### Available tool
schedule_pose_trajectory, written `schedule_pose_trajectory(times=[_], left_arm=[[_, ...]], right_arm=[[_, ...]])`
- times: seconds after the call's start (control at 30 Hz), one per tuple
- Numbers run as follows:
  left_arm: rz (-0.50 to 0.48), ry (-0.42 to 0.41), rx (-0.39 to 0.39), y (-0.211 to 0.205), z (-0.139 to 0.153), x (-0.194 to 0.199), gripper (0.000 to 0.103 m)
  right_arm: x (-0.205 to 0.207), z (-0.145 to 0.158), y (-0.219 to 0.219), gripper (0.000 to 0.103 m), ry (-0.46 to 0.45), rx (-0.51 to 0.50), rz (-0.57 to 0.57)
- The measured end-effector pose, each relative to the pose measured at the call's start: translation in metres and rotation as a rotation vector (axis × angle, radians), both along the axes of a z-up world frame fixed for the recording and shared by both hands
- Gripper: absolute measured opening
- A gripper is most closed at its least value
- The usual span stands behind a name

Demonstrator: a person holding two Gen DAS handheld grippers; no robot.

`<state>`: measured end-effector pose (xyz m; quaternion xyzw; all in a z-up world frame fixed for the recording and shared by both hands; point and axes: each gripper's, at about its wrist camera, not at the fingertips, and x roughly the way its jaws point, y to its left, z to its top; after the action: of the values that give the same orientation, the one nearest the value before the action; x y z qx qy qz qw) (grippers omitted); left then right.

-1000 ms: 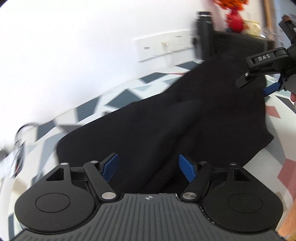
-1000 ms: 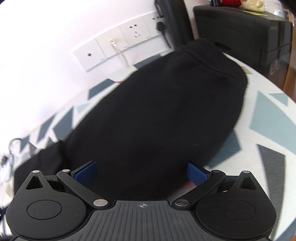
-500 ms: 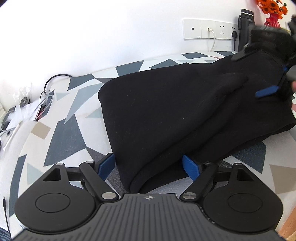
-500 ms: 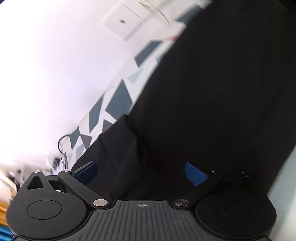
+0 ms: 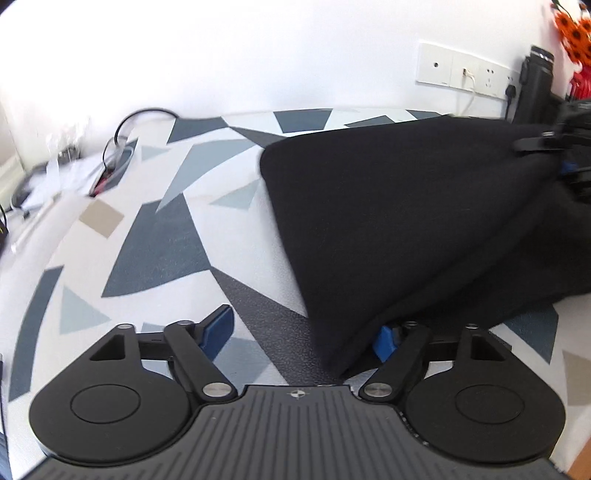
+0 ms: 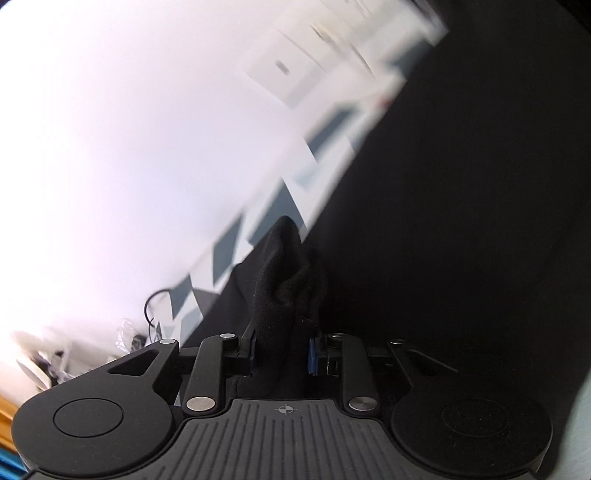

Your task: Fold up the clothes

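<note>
Left wrist view: black garment (image 5: 424, 206) lies on your patterned bench (image 5: 155, 236), from 12 to 3 o'clock. Your left claw (image 5: 306, 332) gapes wide, its hem corner between the pads, ungripped.

Right wrist view: your right claw (image 6: 280, 350) pinches a bunched fold of the garment. Step judged: gathering edges; next calls for closing left.

A lived-in room in a home. The tabletop (image 5: 155, 236) wears a geometric patterned cloth beneath white wall sockets (image 5: 461, 70), with orange artificial flowers (image 5: 574, 27) and loose cables (image 5: 125, 125) nearby.
</note>
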<state>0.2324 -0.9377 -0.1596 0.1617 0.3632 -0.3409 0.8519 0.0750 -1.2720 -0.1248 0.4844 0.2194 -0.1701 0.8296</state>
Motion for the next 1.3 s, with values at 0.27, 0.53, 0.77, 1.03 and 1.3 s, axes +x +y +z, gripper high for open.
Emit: schedule_pose_trajectory(times=[0.27, 0.53, 0.77, 1.03, 1.3], left_arm=[[0.017, 0.042, 0.009, -0.005, -0.003, 0.006, 0.094], [0.023, 0.062, 0.043, -0.017, -0.003, 0.029, 0.095], [0.099, 0.108, 0.04, -0.018, -0.007, 0.038, 0.103], [0.134, 0.177, 0.048, -0.017, -0.006, 0.043, 0.103], [0.125, 0.186, 0.08, -0.02, 0.002, 0.04, 0.103]], right_arm=[[-0.026, -0.027, -0.008, 0.021, 0.154, -0.055, -0.025], [-0.015, -0.023, -0.008, 0.022, 0.181, -0.109, -0.034], [-0.02, -0.028, 0.007, 0.025, 0.196, -0.106, -0.053], [-0.021, -0.003, 0.011, 0.068, 0.295, -0.215, -0.061], [-0.046, 0.032, 0.0, 0.102, 0.308, -0.326, -0.15]])
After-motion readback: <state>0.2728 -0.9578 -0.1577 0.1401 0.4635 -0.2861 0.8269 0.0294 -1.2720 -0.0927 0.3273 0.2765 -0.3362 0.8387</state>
